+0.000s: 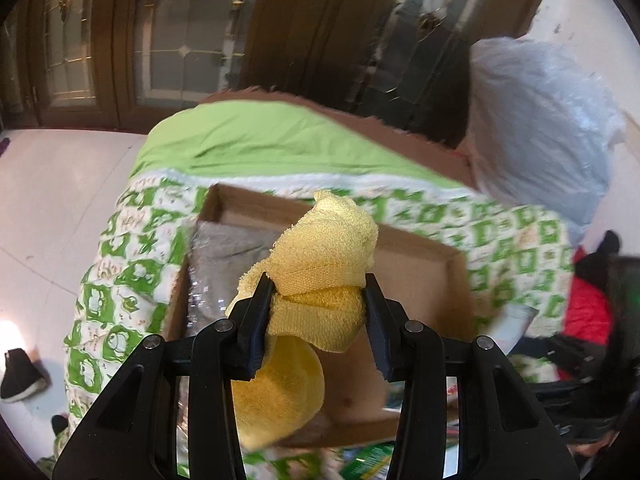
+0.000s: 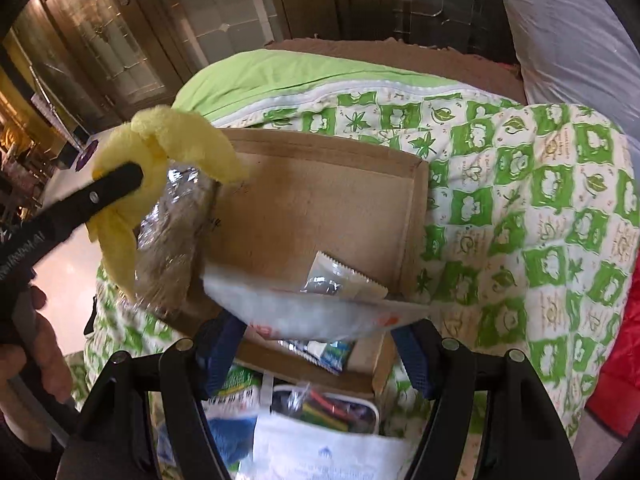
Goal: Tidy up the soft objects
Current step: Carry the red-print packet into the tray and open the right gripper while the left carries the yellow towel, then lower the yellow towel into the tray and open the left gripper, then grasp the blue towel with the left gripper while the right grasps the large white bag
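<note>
The left gripper (image 1: 320, 296) is pinching a knotted yellow terry cloth (image 1: 324, 264) between its black fingers, and the cloth hangs clear of everything, up over the shallow cardboard box (image 1: 420, 248) that sits on the green-and-white patterned quilt (image 1: 120, 280). In the right wrist view the same cloth (image 2: 160, 160) shows at the box's left end, just above a clear-wrapped grey bundle (image 2: 176, 240) already lying there. The right gripper (image 2: 316, 320) has its blue-padded jaws closed on a white plastic pouch (image 2: 304, 312), held across the near edge of the box (image 2: 320, 200); a small sachet (image 2: 340, 280) lies on the box floor just behind it. The step in hand looks like setting both soft things down inside the box. To do it well, bring the cloth lower before letting go — dropped from this height its loose tail could catch on the box wall or land draped over the grey bundle. The bare floor in the middle of the box is the better target. The pouch is limp and sags between the pads, so carry it fully past the near wall, lower it flat beside the sachet, and spread the jaws only once it rests. Keep the two grippers apart — they are converging on one small box.
</note>
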The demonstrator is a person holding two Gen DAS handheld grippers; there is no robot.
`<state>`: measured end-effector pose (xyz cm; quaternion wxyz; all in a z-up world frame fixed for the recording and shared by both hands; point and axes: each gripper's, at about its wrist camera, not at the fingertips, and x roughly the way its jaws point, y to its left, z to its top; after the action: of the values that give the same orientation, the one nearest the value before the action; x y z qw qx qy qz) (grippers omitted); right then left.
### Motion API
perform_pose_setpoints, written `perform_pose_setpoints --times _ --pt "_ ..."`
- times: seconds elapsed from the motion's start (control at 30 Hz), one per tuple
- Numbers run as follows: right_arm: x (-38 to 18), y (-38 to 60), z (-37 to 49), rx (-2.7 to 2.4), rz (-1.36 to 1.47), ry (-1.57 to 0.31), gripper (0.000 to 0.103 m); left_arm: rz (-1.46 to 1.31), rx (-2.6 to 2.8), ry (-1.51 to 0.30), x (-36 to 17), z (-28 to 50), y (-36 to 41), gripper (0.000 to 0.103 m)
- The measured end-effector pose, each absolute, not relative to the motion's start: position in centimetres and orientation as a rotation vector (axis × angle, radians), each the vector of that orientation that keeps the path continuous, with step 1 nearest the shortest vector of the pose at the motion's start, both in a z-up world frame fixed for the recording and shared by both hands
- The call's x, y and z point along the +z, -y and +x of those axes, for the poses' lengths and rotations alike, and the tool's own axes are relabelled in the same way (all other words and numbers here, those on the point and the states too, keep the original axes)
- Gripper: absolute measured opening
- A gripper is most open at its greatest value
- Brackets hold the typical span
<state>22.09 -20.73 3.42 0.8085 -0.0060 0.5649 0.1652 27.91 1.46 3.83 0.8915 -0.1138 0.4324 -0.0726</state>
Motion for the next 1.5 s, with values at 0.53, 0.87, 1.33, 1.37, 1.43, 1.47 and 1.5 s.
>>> perform_pose_setpoints --times 0.53,0.87,1.33,1.37,1.43,1.47,1.5 --pt "-0.8 19.2 24.7 0.356 0.03 -1.291 0.069 -0.024 -0.086 -0.93 -0.1 27.3 -0.4 0.047" --pt "1.1 22.9 20.2 0.348 0.148 -1.331 0.08 0.006 -0.128 -0.921 2.7 21.5 -0.1 0.056" --pt "0.1 27.2 10.2 0.322 0.255 -1.355 0.103 0.019 -0.248 -1.068 -2.0 8.5 2.1 0.056" --pt "-0.6 27.6 9.7 0.307 0.26 -1.365 0.103 0.04 -0.259 -1.064 -2.0 8.2 2.6 0.056" --pt "-1.3 28.0 9.1 0.291 0.255 -1.375 0.103 0.078 -0.277 -1.036 -1.6 7.9 3.6 0.056" --pt "-1.4 28.0 8.9 0.286 0.227 -1.362 0.103 0.082 -0.287 -1.023 -1.4 7.7 3.9 0.056" --pt "-1.2 27.6 8.7 0.287 0.211 -1.353 0.103 0.08 -0.299 -1.017 -1.3 7.6 4.3 0.056"
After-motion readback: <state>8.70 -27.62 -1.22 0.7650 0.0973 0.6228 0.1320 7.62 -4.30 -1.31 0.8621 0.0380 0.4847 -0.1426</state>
